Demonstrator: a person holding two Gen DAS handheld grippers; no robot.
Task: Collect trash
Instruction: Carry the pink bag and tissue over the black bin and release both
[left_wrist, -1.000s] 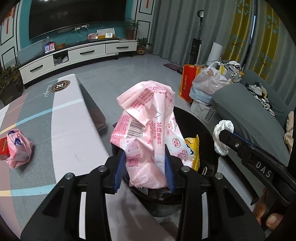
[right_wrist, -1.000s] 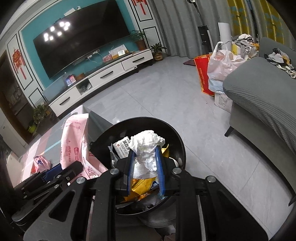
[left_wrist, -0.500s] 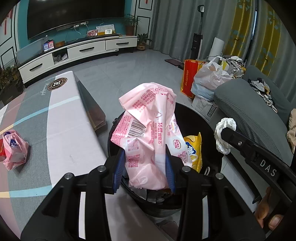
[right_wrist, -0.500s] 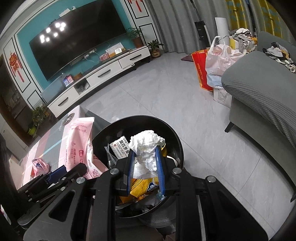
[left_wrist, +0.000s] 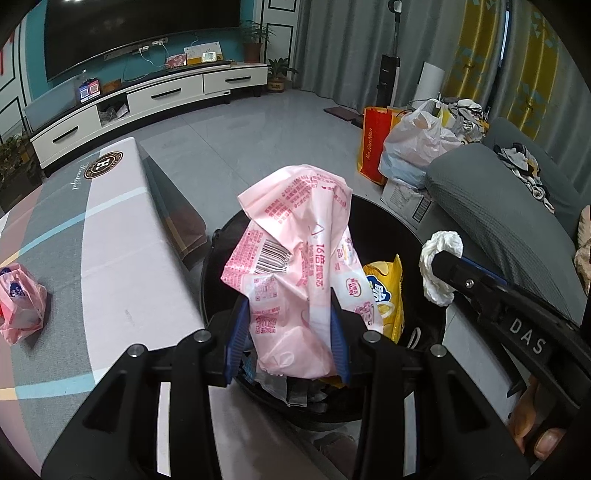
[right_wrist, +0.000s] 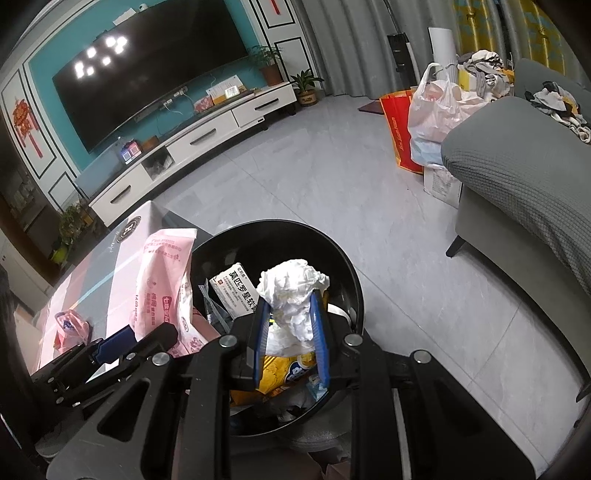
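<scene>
Left claw (left_wrist: 288, 332) clenched on pink wrapper (left_wrist: 295, 266), blue pads pressing its lower sides. Wrapper stood roughly upright, long axis running from the pads up and away, top crumpled and leaning slightly right, held over the near rim of the black bin (left_wrist: 388, 218). Barcode on its face; red print with "16" and Chinese characters, QR squares below; the rest too small to read.

Right claw (right_wrist: 290, 328) clenched on a wad of white tissue (right_wrist: 291, 291), wad bulging above the pads, held over the bin's opening. In the left view that claw's side read "DAS".

In the bin: yellow snack bag (left_wrist: 384, 291), white box (right_wrist: 236, 291) with black Chinese print, other scraps unclear.

Left of bin, tabletop (left_wrist: 110, 251) with round "H" emblem at the far end; small pink bag (left_wrist: 22, 306) lay on it, well apart from the bin.

Farther: red bag (left_wrist: 375, 144) marked "Jin Jian Nan", white plastic bag (left_wrist: 413, 147) beside it, grey sofa (right_wrist: 517, 173), TV (right_wrist: 147, 81).
</scene>
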